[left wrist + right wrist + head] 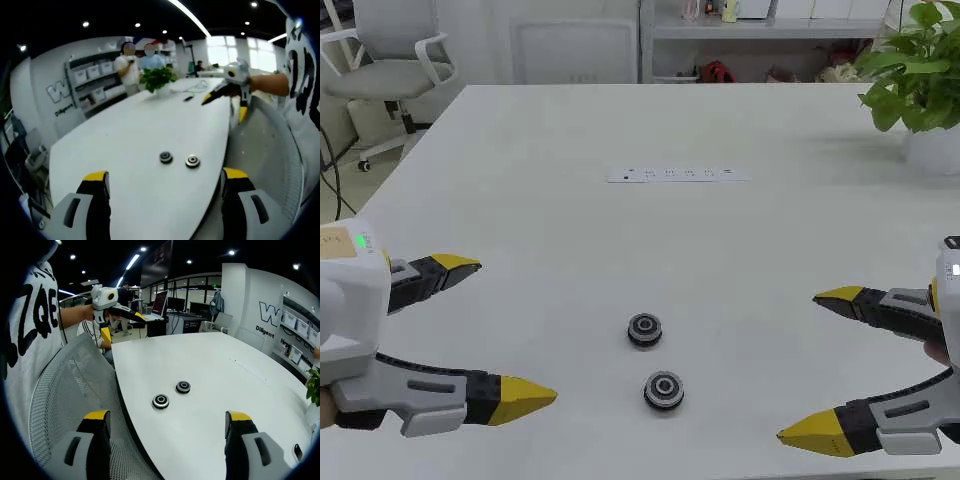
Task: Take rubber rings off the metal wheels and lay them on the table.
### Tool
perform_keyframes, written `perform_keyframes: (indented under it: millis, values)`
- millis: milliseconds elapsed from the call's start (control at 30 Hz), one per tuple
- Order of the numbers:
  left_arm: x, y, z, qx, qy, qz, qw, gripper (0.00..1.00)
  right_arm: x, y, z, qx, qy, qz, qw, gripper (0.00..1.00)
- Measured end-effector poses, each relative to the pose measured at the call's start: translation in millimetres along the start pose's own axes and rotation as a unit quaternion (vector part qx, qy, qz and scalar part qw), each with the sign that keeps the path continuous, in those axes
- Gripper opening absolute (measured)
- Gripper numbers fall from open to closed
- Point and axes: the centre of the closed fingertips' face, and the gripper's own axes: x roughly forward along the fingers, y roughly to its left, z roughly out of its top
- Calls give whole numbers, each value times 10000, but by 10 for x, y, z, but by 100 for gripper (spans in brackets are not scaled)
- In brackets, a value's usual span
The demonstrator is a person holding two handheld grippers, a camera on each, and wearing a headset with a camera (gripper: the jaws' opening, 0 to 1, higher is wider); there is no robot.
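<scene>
Two metal wheels, the farther wheel and the nearer wheel, sit a little apart on the white table, each with a black rubber ring on its rim. They lie flat in the open space between the two grippers, roughly midway, touched by neither. The left gripper hovers to one side of the pair, its yellow-tipped jaws spread wide and holding nothing. The right gripper faces it from the other side, jaws likewise wide apart and empty. Both point inward toward the wheels. Beyond the wheels, well ahead of both grippers, a white power strip lies on the tabletop. A potted plant stands at the far edge on the right gripper's side, and an office chair sits off the table's far corner on the left gripper's side.
</scene>
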Motion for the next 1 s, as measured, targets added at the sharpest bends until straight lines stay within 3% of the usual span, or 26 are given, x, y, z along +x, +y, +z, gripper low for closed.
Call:
perform_keyframes:
  millis: [700,1000]
  values:
    - [76,8,69,79,-51,-162,9998,92,-62,-15,38,75,-50,-124,9999,89]
    - [34,41,109,138,-126,-134,9997,92,-100,-33,73,84,-78,-210,9997,89]
